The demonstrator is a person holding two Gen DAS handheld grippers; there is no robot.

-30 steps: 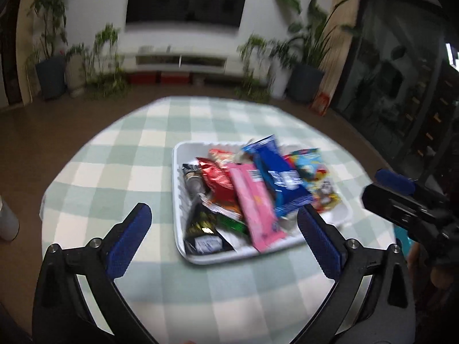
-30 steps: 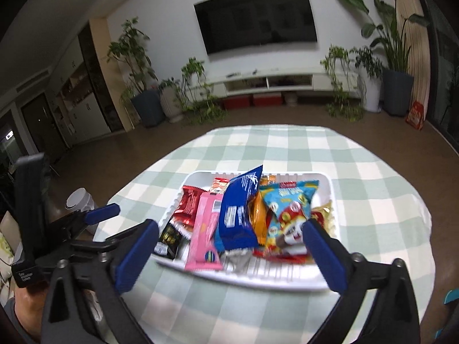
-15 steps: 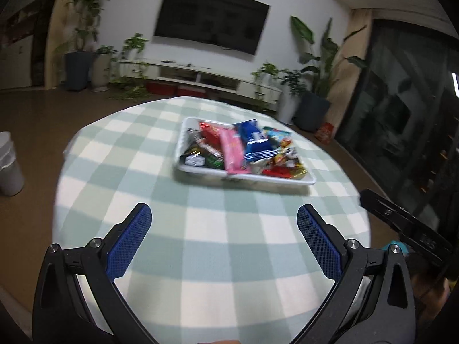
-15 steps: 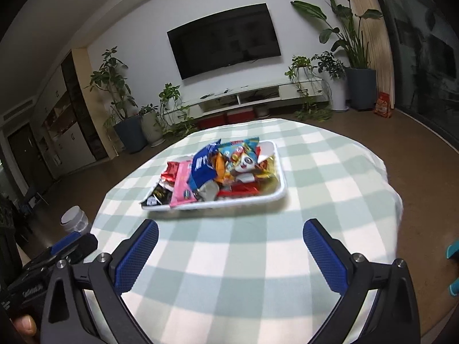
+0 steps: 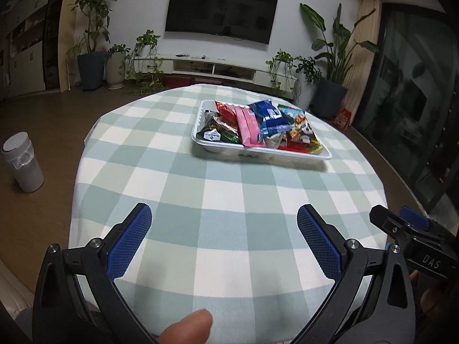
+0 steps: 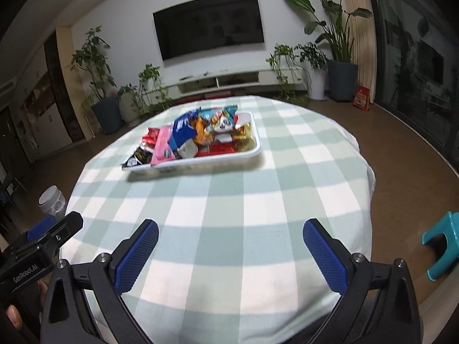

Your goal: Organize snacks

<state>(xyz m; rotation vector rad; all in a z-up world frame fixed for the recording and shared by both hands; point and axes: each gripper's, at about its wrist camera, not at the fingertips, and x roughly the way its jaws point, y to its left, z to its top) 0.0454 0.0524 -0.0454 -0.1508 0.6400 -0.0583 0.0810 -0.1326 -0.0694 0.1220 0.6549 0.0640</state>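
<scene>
On the round table: a green-and-white checked tablecloth (image 5: 229,177) is spread over the whole top; a white tray (image 5: 258,152) is set toward the far side, well apart from both grippers.
Tray contents: snack packets are heaped inside the rim. A pink packet (image 5: 249,127) is laid lengthwise near the middle; a blue packet (image 5: 269,116) is propped just beside it; a cartoon-printed packet (image 5: 301,123) is seen at the tray's right end; a red packet (image 5: 226,109) and a black packet (image 5: 212,134) are seen at the left end.
Same tray, right wrist view: the tray (image 6: 252,150) is seen at an angle, blurred, with the cartoon-printed packet (image 6: 219,121) uppermost and the pink packet (image 6: 163,146) hanging over the near edge.
Left gripper (image 5: 223,240): held low over the near part of the cloth; blue pads are spread wide, nothing is gripped. A fingertip (image 5: 189,328) is seen at the bottom edge.
Right gripper (image 6: 231,253): also held over the near cloth, jaws released wide, nothing between them.
Floor, left: a white lidded bin (image 5: 23,162) is stood beside the table.
Floor, right: a teal stool (image 6: 443,246) is seen.
Far wall: a dark wall-mounted television (image 5: 221,11) is hung above a low white console, flanked by potted plants.
</scene>
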